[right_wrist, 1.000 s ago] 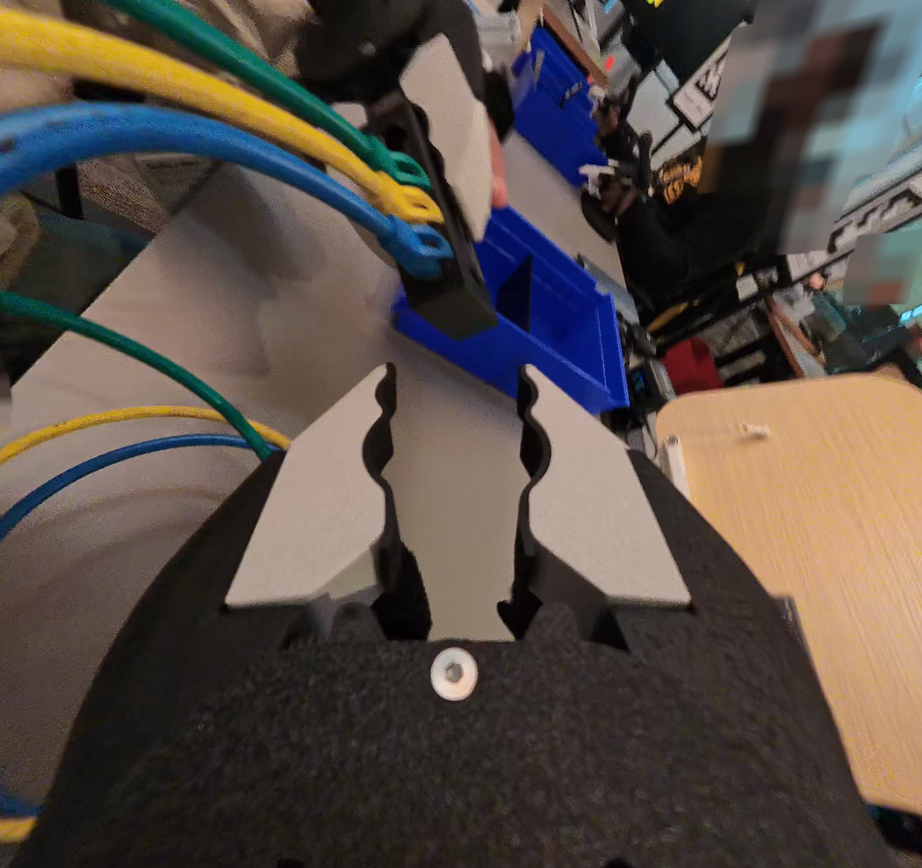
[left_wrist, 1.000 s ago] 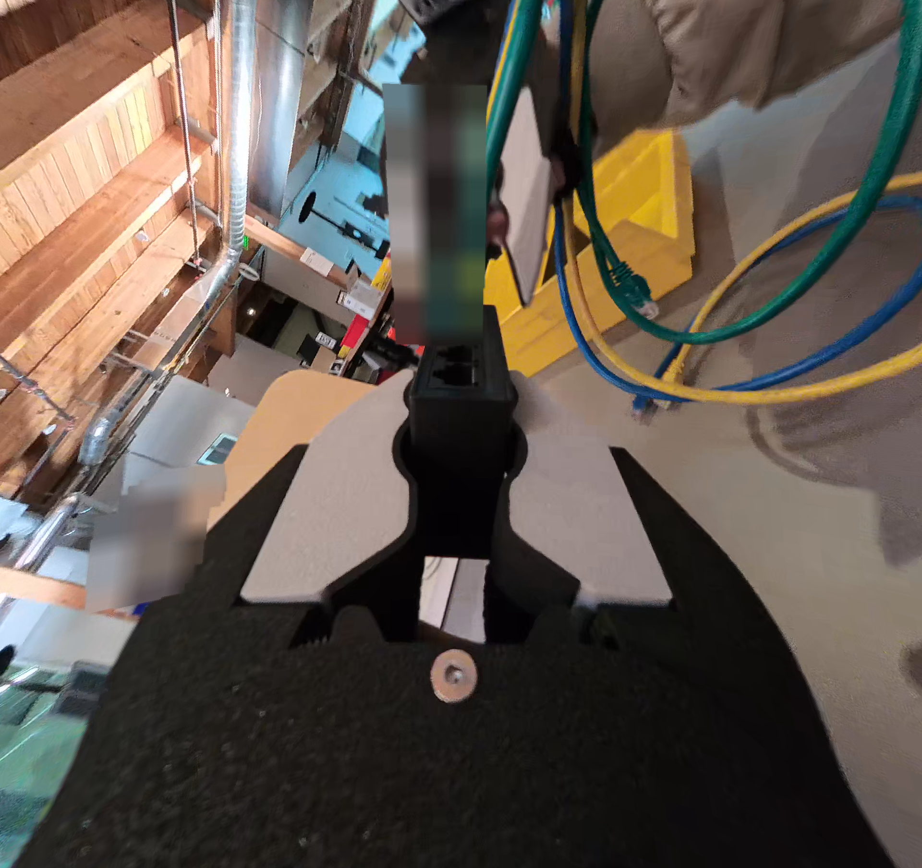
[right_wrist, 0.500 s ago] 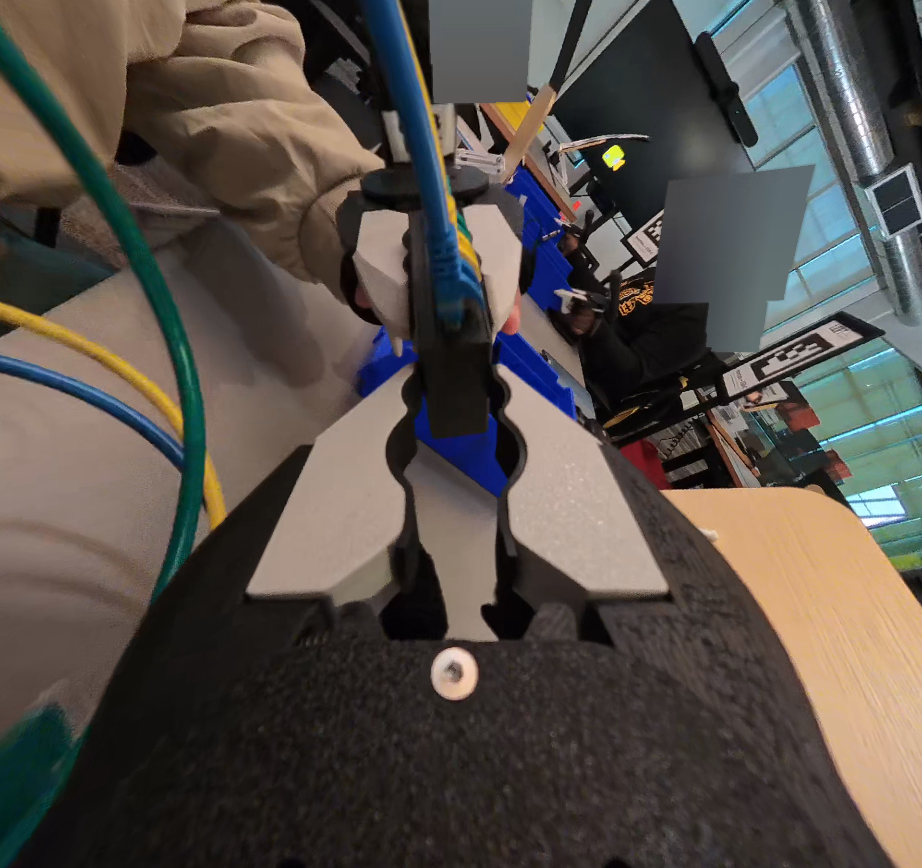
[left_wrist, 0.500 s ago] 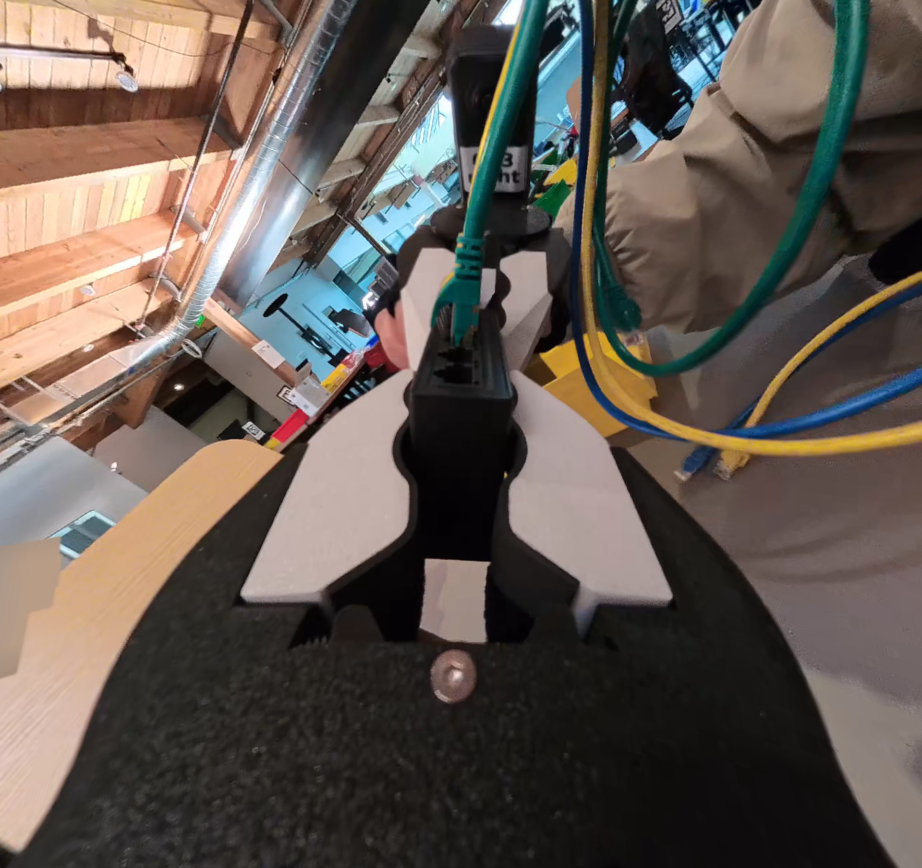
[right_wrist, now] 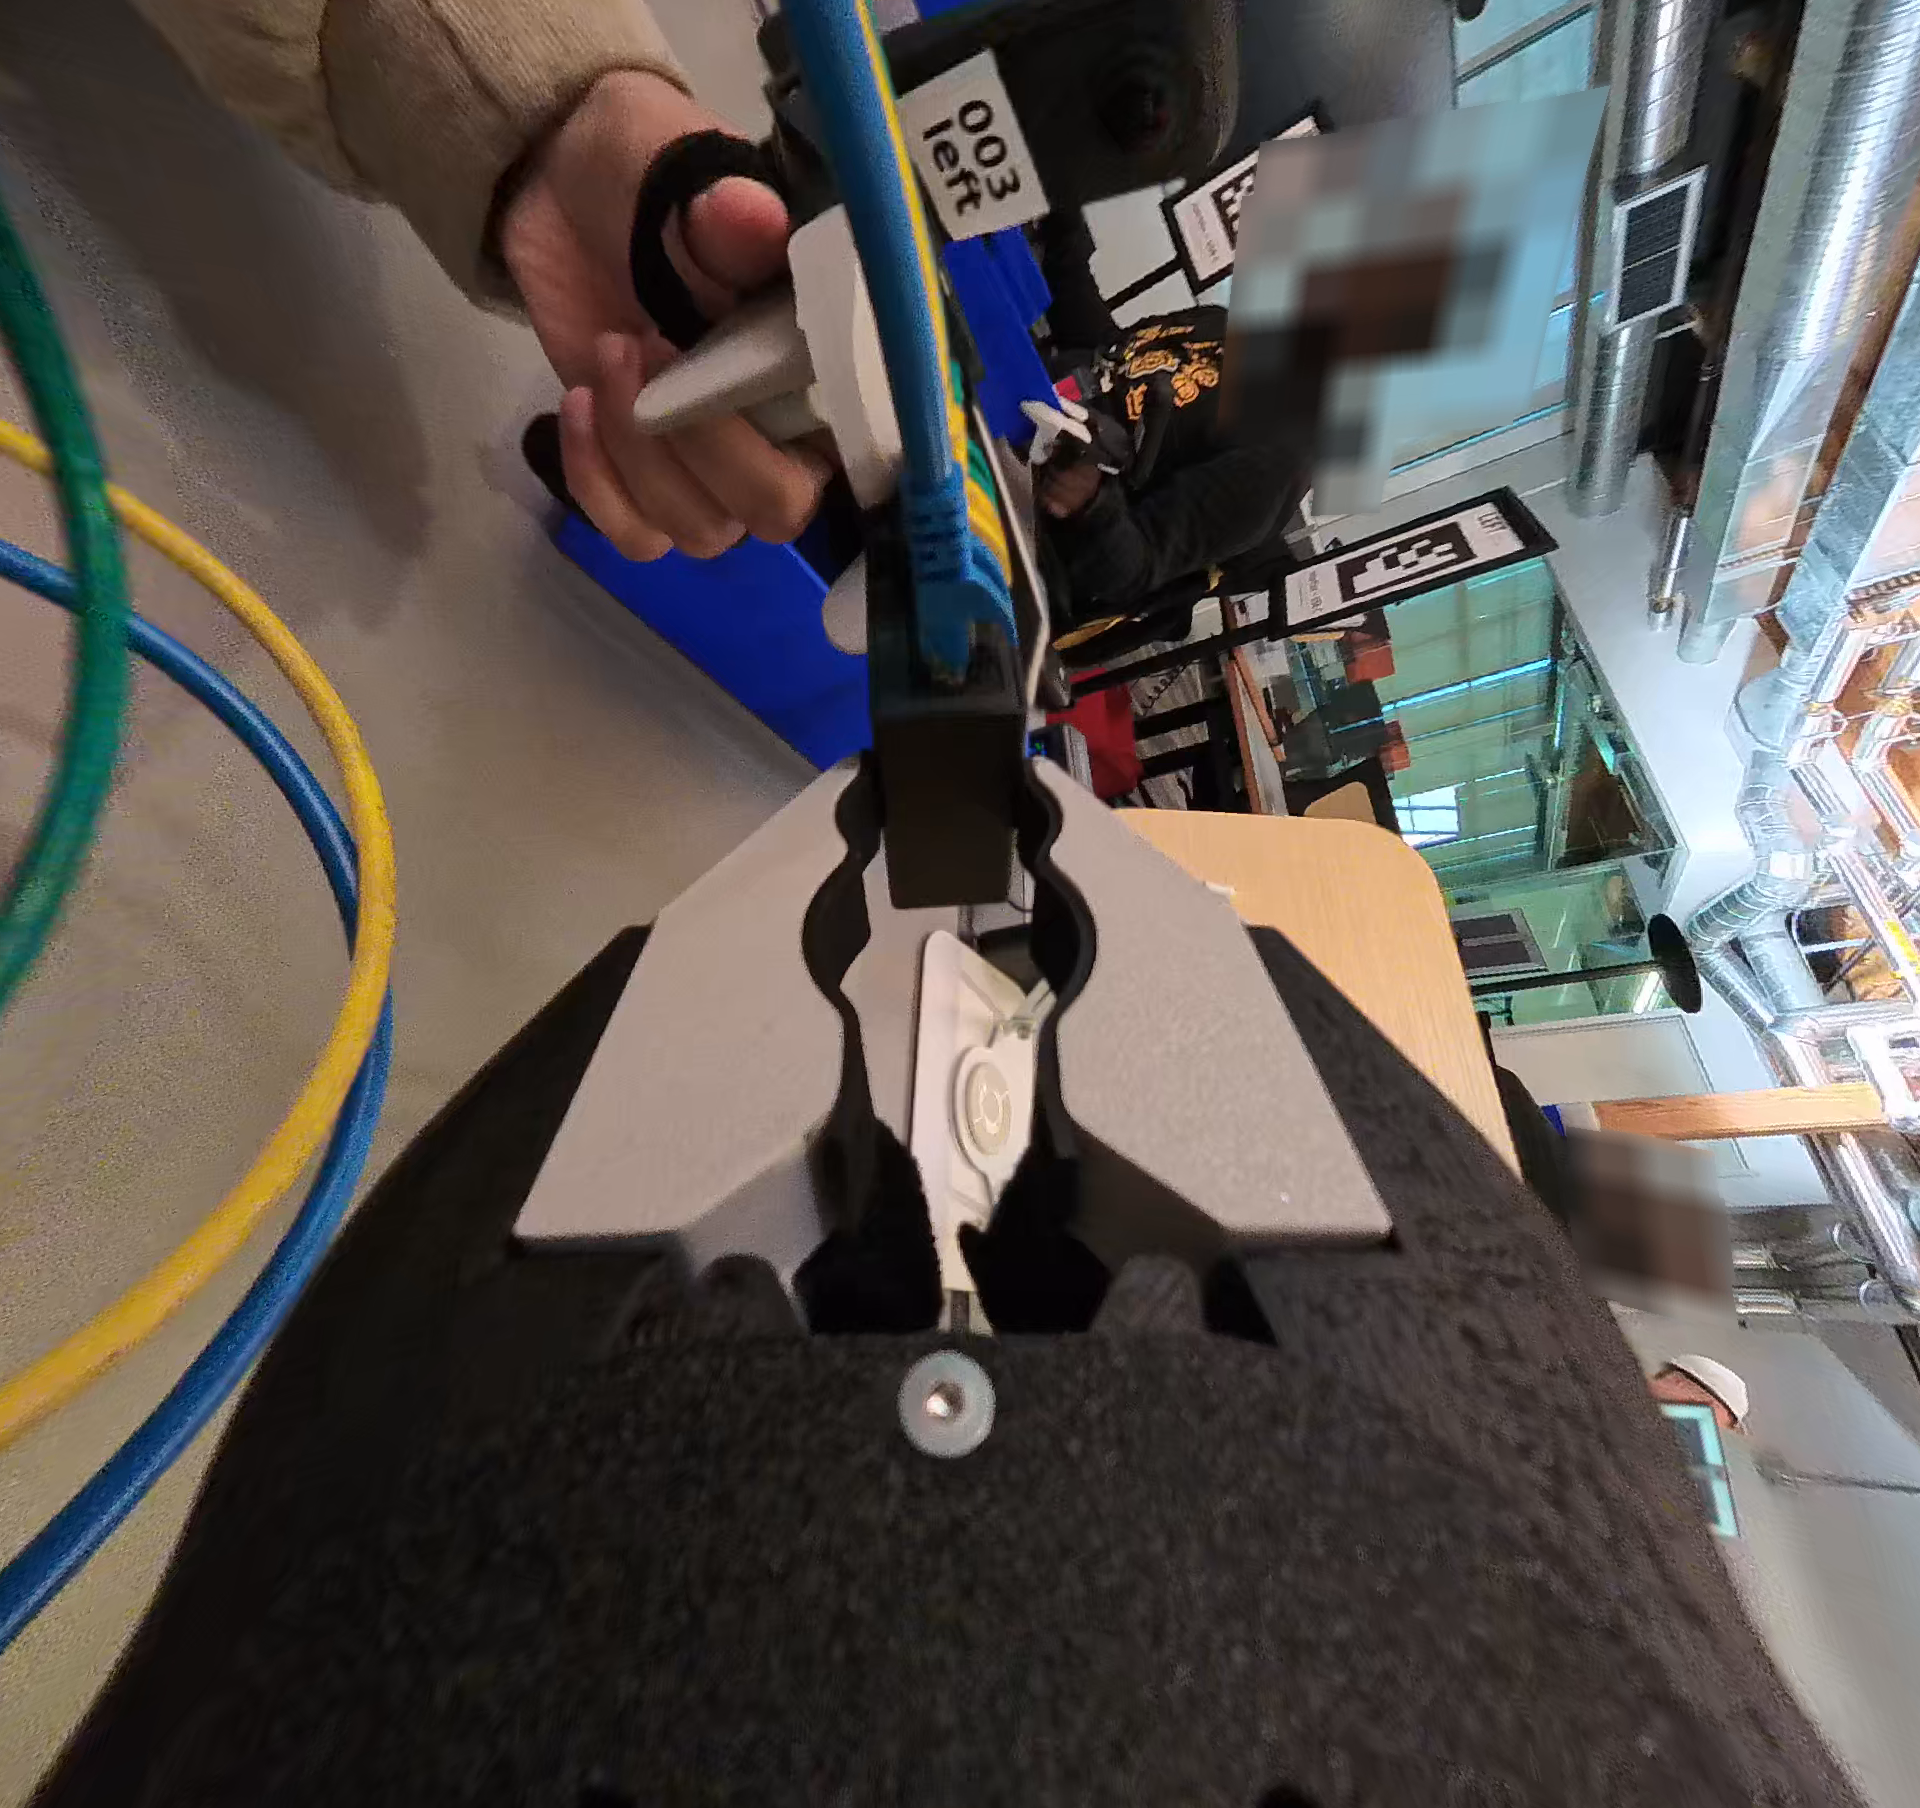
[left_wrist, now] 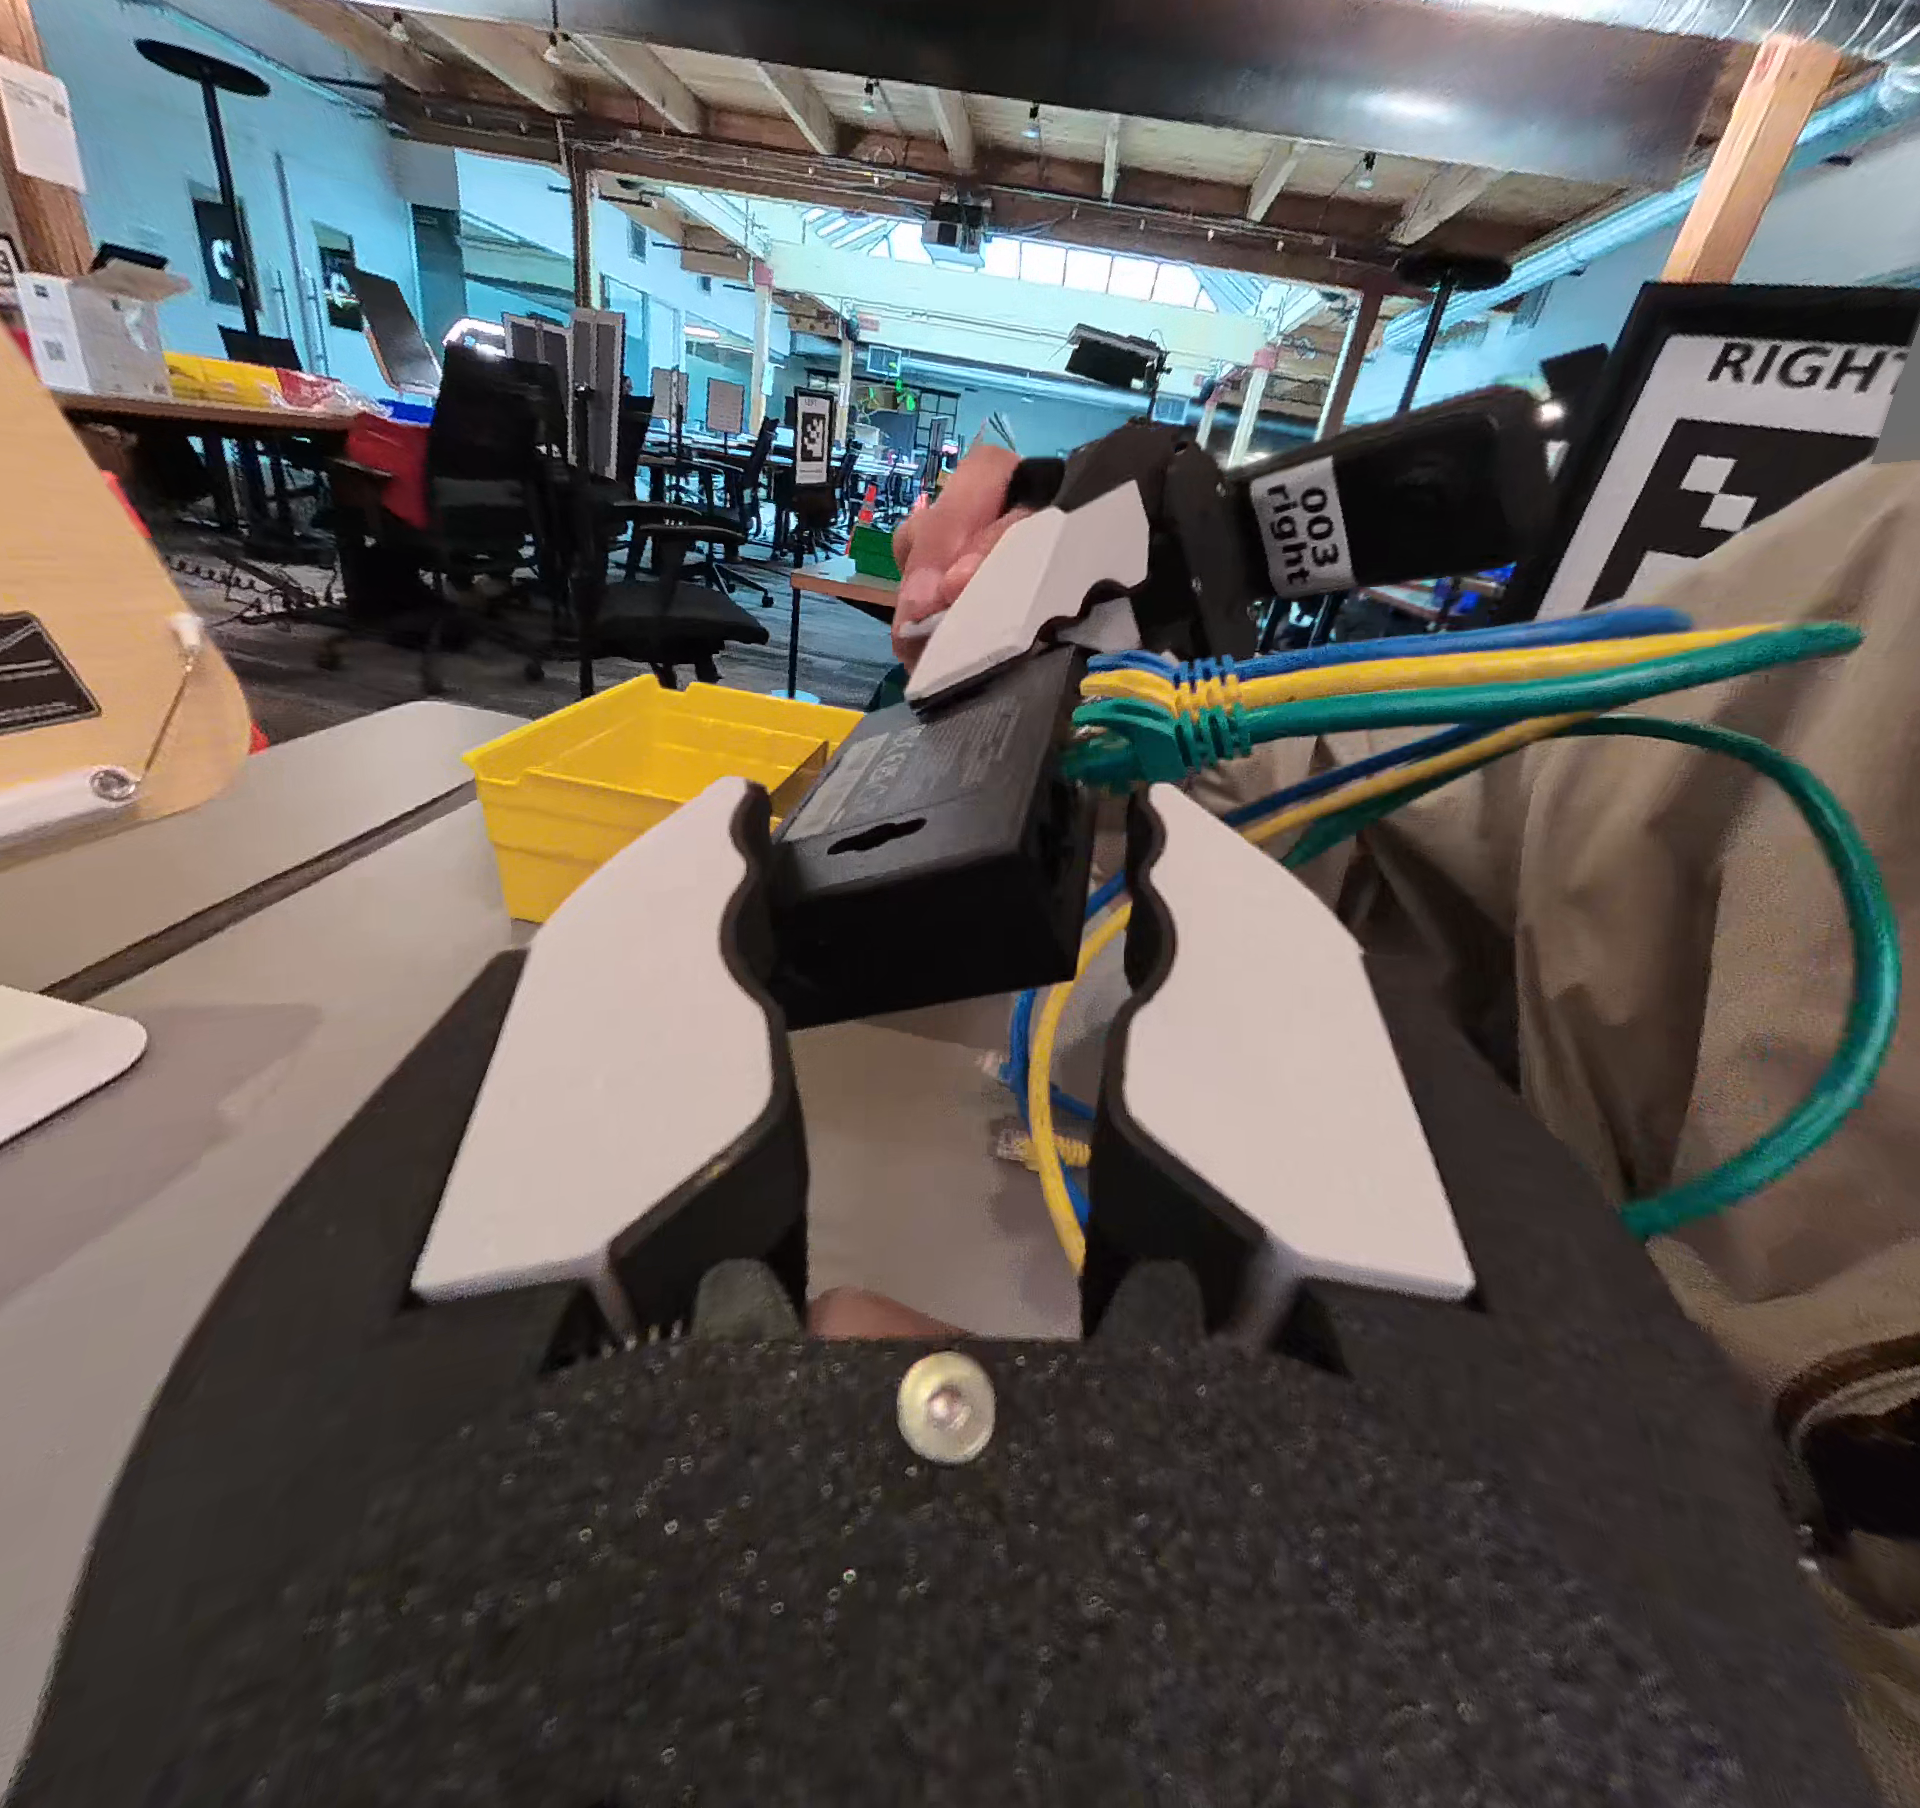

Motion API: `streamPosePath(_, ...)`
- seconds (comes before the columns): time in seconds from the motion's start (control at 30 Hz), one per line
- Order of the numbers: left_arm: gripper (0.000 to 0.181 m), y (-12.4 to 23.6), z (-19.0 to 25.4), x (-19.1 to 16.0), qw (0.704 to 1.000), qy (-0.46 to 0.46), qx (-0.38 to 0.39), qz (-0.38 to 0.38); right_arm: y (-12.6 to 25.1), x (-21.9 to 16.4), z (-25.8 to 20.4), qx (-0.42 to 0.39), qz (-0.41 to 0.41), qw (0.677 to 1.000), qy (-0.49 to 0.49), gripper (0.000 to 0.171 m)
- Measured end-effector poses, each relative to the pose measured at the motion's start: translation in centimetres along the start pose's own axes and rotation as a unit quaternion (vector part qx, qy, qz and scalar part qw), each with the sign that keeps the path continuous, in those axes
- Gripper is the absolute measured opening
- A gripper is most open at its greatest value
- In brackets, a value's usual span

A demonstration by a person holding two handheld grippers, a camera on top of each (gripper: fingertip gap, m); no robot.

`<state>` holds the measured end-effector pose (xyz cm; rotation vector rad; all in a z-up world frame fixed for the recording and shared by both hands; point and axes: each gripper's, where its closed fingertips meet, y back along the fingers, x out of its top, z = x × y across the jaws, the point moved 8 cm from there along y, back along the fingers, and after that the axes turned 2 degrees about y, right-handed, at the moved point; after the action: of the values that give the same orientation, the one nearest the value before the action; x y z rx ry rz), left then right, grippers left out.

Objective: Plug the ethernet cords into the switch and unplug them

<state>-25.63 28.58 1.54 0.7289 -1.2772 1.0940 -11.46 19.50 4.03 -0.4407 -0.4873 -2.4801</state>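
The black switch (left_wrist: 925, 865) is held above the grey table, and the blue (left_wrist: 1403, 641), yellow (left_wrist: 1455, 672) and green cords (left_wrist: 1455, 719) are plugged into its side. My left gripper (left_wrist: 945, 802) is open, its fingers standing wide on either side of the switch's near end. My right gripper (right_wrist: 945, 792) is shut on the other end of the switch (right_wrist: 945, 823); its grey finger (left_wrist: 1018, 595) shows on top of the switch in the left wrist view. The blue cord (right_wrist: 883, 252) runs down into a port. The left gripper (right_wrist: 831, 387) shows beyond it, in a hand.
A yellow bin (left_wrist: 644, 771) stands on the grey table (left_wrist: 312, 927) behind the switch. A blue bin (right_wrist: 727, 615) stands behind the hand. Loose cord ends (left_wrist: 1023, 1145) lie on the table. A beige sleeve (left_wrist: 1662, 927) is at the right, a wooden tabletop (right_wrist: 1330, 927) beside the table.
My left gripper was shut on the switch and has opened. My right gripper was open and away from the switch; it came in and shut on its far end. Both views have swung round.
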Motion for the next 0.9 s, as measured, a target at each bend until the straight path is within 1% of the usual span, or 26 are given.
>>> streamPosePath(0.13, 0.069, -0.1, 0.1, 0.3, 0.999, 0.006, -0.040, -0.024, 0.5, 0.1, -0.3, -0.007, -0.006, 1.000, 0.013, 0.026)
streamPosePath(0.27, 0.069, 0.0, -0.1, 0.8, 0.998, 0.004, -0.034, -0.043, 0.5, 0.1, -0.4, -0.025, -0.027, 0.999, 0.033, 0.026)
streamPosePath(0.3, 0.078, 0.4, -0.3, 1.3, 0.999, 0.009, -0.026, -0.036, 0.5, -0.2, -0.3, -0.043, -0.043, 0.997, 0.045, 0.026)
streamPosePath(0.33, 0.081, 1.0, -0.5, 2.0, 0.999, 0.014, -0.023, -0.020, 0.6, -0.6, -0.2, -0.051, -0.062, 0.995, 0.053, 0.026)
streamPosePath(0.4, 0.074, 2.0, -1.3, 2.6, 1.000, 0.013, -0.002, -0.011, 0.9, -0.8, -0.3, -0.048, -0.060, 0.996, 0.046, 0.026)
streamPosePath(0.43, 0.074, 2.1, -1.6, 2.4, 1.000, 0.018, 0.003, -0.021, 1.0, -0.7, -0.4, -0.052, -0.050, 0.997, 0.040, 0.025)
streamPosePath(0.57, 0.074, 0.7, -1.3, 0.2, 0.996, 0.041, -0.026, -0.073, 0.6, 0.1, -0.5, -0.055, -0.035, 0.997, 0.031, 0.025)
streamPosePath(0.6, 0.067, 0.3, -1.2, -0.3, 0.996, 0.039, -0.036, -0.077, 0.6, 0.3, -0.5, -0.054, -0.029, 0.998, 0.026, 0.026)
streamPosePath(0.67, 0.064, 0.1, -1.1, -0.4, 0.996, 0.049, -0.054, -0.056, 0.8, 0.5, -0.6, -0.059, -0.018, 0.998, 0.020, 0.026)
streamPosePath(0.73, 0.063, -0.1, -1.1, -0.5, 0.991, 0.079, -0.092, -0.050, 1.1, 0.9, -0.8, -0.058, 0.015, 0.998, 0.009, 0.026)
streamPosePath(0.8, 0.063, -0.2, -1.3, -0.7, 0.986, 0.105, -0.121, -0.043, 1.1, 1.0, -1.1, -0.036, 0.029, 0.999, -0.007, 0.026)
streamPosePath(0.9, 0.063, -0.6, -1.7, -0.8, 0.981, 0.123, -0.143, -0.036, 0.5, 1.0, -1.7, 0.002, 0.012, 1.000, -0.011, 0.037)
